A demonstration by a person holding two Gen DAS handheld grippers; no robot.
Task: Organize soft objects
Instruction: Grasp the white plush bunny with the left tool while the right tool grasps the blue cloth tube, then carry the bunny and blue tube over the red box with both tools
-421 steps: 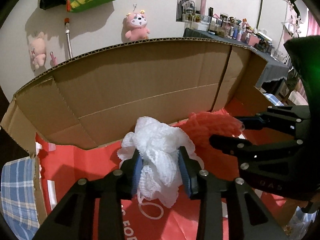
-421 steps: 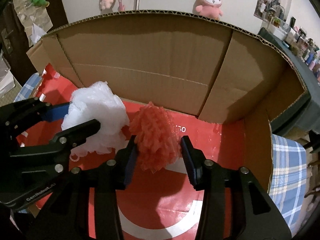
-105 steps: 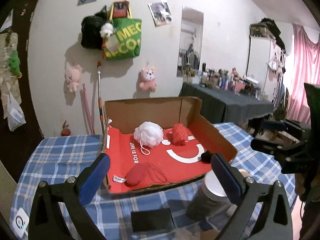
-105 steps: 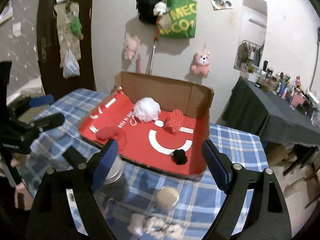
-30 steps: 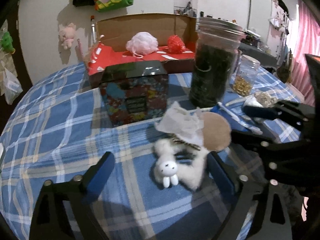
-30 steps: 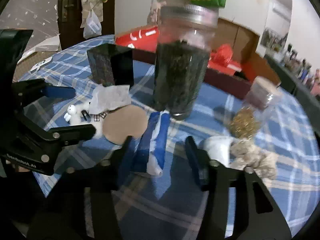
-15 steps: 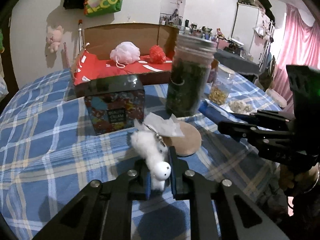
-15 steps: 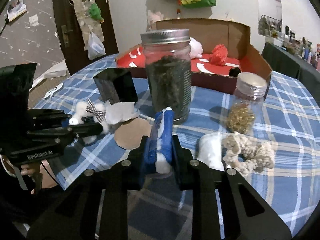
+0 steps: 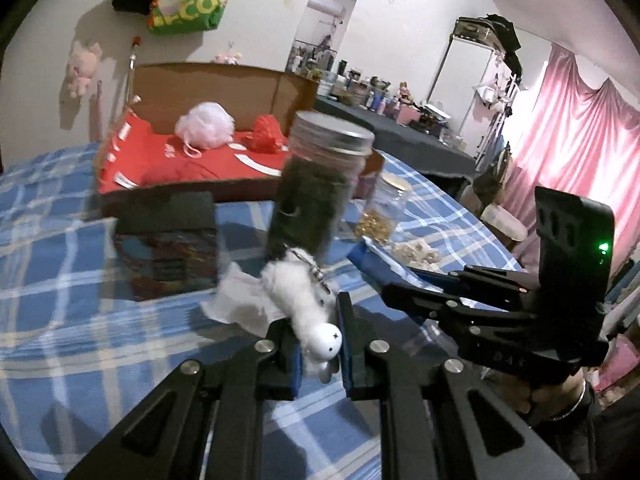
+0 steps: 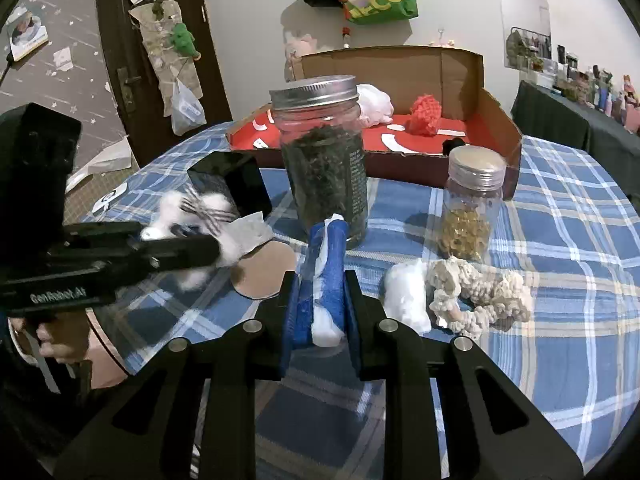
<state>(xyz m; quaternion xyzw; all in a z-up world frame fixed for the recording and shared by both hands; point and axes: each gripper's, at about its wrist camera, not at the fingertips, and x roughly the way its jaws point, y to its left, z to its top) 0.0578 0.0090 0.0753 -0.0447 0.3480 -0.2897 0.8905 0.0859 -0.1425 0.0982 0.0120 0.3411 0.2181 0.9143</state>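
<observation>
On the left, your left gripper (image 9: 320, 344) is clenching the white plush toy (image 9: 304, 300) by its body just above the checked tablecloth (image 9: 72, 320); it is looking light and squashy, with a paper tag (image 9: 236, 300) dangling, so you are likely needing a mid-body grip. On the right, your right gripper (image 10: 320, 304) is pinching the limp blue-and-white cloth roll (image 10: 326, 264). The tall jar (image 10: 324, 160) and small jar (image 10: 472, 204) are standing between you and the far cardboard box (image 10: 496, 120), so you are probably needing to carry high.

Fluffy plush toy (image 9: 298, 296), checked cloth (image 9: 60, 320)
</observation>
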